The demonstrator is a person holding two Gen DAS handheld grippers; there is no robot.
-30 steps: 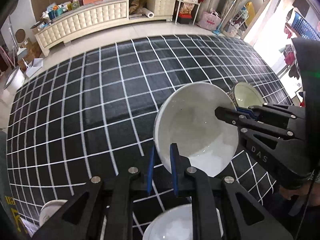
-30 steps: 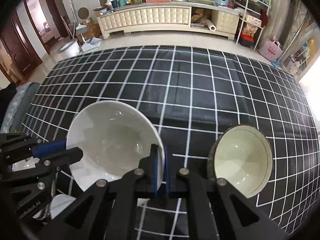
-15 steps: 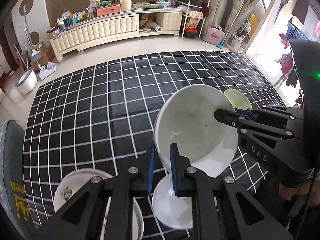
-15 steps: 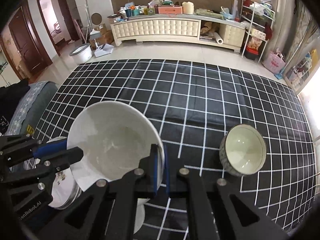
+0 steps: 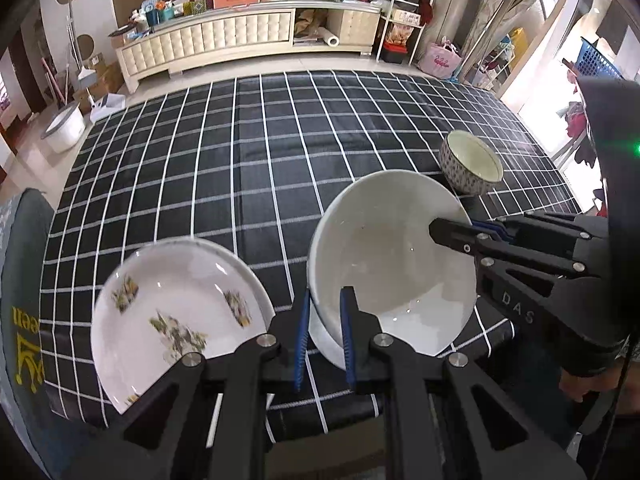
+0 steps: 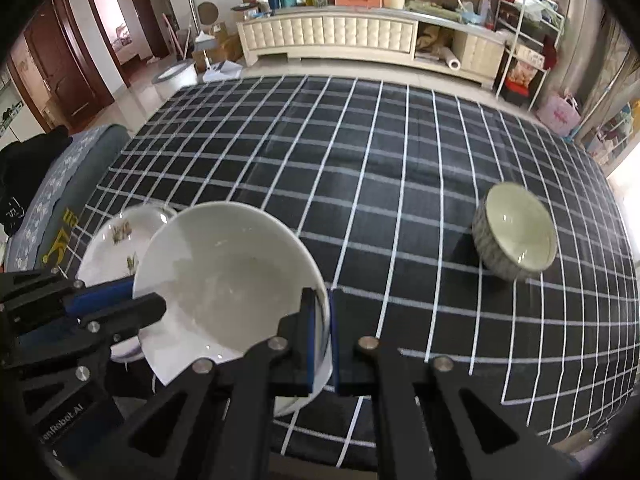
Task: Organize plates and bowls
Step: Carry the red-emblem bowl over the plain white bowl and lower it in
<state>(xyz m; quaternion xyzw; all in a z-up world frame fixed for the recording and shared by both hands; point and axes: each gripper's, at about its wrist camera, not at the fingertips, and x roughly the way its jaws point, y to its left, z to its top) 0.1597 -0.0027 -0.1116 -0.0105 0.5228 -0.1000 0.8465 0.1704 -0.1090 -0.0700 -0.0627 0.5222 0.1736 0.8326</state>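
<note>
White bowl: large, plain, held tilted above the near edge of the table, clear of the cloth, gripped from two sides at once.
Left gripper: fingers closed on the bowl's near rim, one blue pad inside, one outside.
Right gripper: fingers pinched on the opposite rim (its black frame also shows at the right of the left wrist view).
Second white dish: partly seen beneath the held bowl; whether the two touch cannot be told.
Floral plate: white, with leafy motifs, on the table just left of the held bowl.
Patterned bowl: small, speckled outside, cream inside, upright on the table, well apart to the right.
Table: covered by a black cloth with a white grid.
Person: part of a hand behind the right gripper.
</note>
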